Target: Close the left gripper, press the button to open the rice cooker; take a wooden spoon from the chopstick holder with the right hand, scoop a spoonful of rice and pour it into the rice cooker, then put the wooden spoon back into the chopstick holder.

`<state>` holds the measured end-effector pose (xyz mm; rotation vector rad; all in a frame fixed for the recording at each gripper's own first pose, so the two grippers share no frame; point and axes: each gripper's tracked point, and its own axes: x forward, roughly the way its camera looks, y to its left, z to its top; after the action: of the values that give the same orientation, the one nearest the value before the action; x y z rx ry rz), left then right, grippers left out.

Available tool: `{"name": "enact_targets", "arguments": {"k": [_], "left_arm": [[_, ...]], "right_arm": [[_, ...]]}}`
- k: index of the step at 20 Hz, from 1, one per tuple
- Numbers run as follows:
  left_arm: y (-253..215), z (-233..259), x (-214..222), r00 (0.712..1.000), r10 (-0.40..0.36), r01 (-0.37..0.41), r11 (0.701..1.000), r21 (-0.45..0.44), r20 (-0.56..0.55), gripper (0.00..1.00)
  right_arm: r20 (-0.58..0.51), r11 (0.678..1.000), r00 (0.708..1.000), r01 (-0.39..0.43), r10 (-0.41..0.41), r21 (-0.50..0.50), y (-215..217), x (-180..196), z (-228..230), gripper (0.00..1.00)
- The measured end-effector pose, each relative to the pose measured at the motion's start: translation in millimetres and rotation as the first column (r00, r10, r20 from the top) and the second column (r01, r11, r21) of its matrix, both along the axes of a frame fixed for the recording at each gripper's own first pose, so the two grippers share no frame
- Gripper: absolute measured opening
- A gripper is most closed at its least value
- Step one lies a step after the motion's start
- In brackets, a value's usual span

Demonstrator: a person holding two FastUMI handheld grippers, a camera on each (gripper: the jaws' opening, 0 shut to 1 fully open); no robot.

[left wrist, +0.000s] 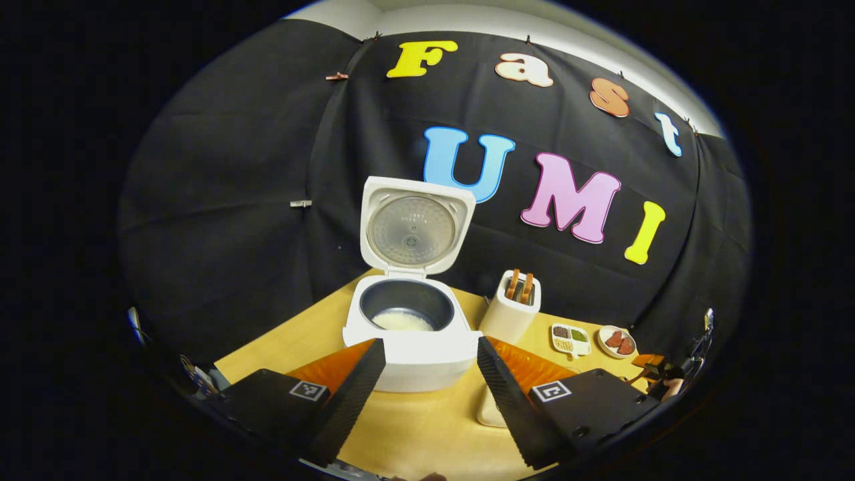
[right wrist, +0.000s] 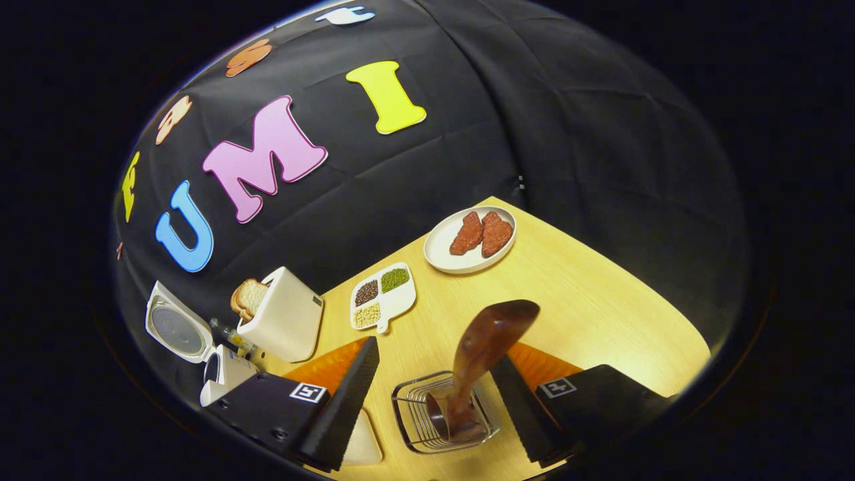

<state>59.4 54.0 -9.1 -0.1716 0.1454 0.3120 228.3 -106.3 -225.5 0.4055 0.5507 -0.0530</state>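
On the surface (right wrist: pixel 601 294) the cooker (left wrist: pixel 411 334) stands open with rice inside, while the spoon (right wrist: pixel 484 354) sits in the holder (right wrist: pixel 442 414) between the right gripper (right wrist: pixel 437 394)'s wide fingers, so I judge the spoon either returned or awaiting a grasp; the left gripper (left wrist: pixel 431 387) is wide too.

Rice cooker (left wrist: pixel 413 334) open, rice inside; wooden spoon (right wrist: pixel 482 354) upright in chopstick holder (right wrist: pixel 427 421).

Rice cooker (right wrist: pixel 200 347), lower left of the right gripper view: body mostly hidden behind the left finger's housing. Wooden spoon (right wrist: pixel 484 354): handle end hidden inside the wire chopstick holder (right wrist: pixel 414 417). White dish (left wrist: pixel 489 411), lower centre of the left gripper view: largely covered by the right-hand finger.
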Motion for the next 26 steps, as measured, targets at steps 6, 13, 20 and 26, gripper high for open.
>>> {"name": "enact_targets", "arguments": {"k": [6, 13, 20, 26], "left_arm": [[37, 63, 45, 0.996, -0.018, 0.010, 0.997, 0.083, 0.087, 0.95], [79, 140, 108, 0.991, -0.002, -0.026, 0.978, 0.207, 0.131, 0.95], [103, 203, 184, 0.991, -0.058, 0.028, 0.973, 0.231, 0.124, 0.95], [125, 209, 252, 0.991, -0.094, 0.079, 0.986, 0.147, 0.099, 0.96]], "right_arm": [[0.126, 0.976, 0.992, 0.009, 0.018, -0.216, -29, -63, 51, 0.98], [0.204, 0.949, 0.978, 0.020, 0.047, -0.315, -24, -121, 94, 0.98], [0.245, 0.952, 0.969, 0.049, 0.029, -0.303, -2, -144, 119, 0.98], [0.282, 0.939, 0.959, 0.083, 0.016, -0.335, 5, -160, 139, 0.99]]}}
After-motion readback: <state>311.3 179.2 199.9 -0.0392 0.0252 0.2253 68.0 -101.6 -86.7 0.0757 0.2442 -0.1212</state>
